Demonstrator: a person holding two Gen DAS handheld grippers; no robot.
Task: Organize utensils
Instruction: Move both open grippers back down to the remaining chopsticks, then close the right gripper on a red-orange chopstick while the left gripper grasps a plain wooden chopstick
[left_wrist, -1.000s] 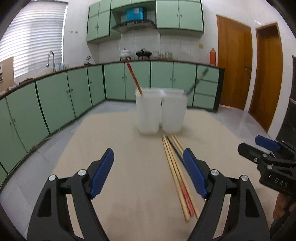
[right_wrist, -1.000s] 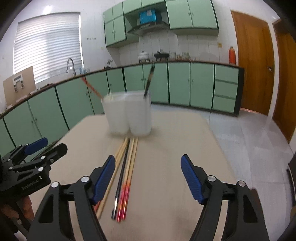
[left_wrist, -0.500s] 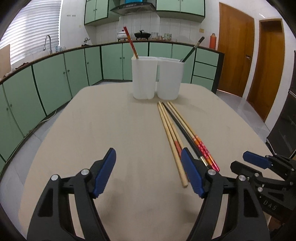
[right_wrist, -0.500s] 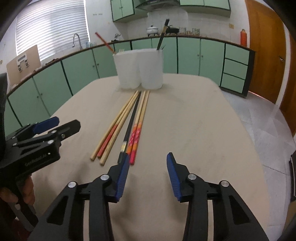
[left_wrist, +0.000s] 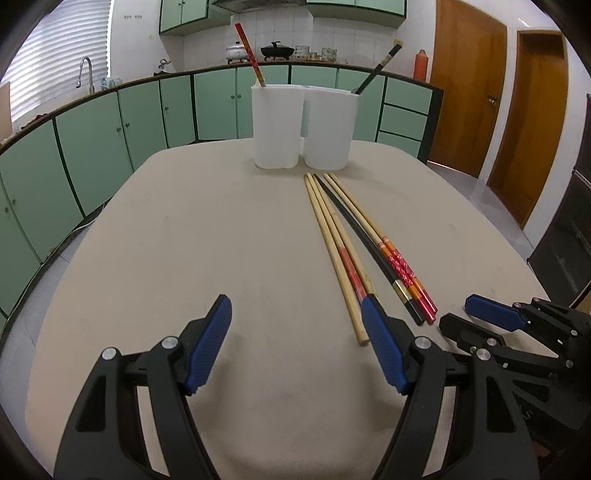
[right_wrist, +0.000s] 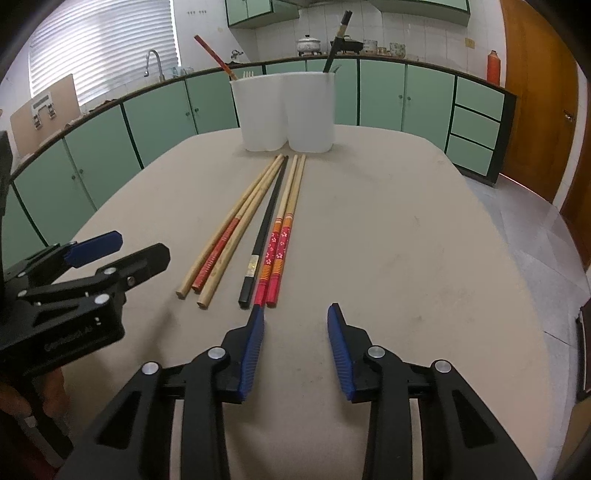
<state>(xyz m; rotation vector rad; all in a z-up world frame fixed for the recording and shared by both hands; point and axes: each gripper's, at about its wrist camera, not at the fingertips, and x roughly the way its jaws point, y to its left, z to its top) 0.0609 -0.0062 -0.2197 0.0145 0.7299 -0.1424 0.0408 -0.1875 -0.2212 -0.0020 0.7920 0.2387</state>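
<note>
Several chopsticks lie side by side on the beige table (left_wrist: 184, 240): plain bamboo ones (left_wrist: 332, 251), a black one (left_wrist: 354, 229) and a red floral pair (left_wrist: 402, 269). Behind them stand two white containers (left_wrist: 275, 125) (left_wrist: 328, 129), one holding a red chopstick (left_wrist: 249, 48), the other a black chopstick (left_wrist: 376, 68). My left gripper (left_wrist: 295, 310) hangs open over bare table, left of the chopsticks' near ends. My right gripper (right_wrist: 296, 310) sits just short of the floral pair (right_wrist: 279, 247). Its jaws are closing with nothing between them.
Green cabinets (left_wrist: 92, 140) ring the room and wooden doors (left_wrist: 465, 85) stand at the right. The table's rounded edge falls off left and right. The left gripper (right_wrist: 142, 245) and a person's hand (right_wrist: 14, 398) fill the lower left of the right wrist view.
Both grippers have dropped toward the table and tipped downward, nearer the chopsticks' near ends. The right gripper's jaws have narrowed markedly. The chopsticks and containers have not moved.
</note>
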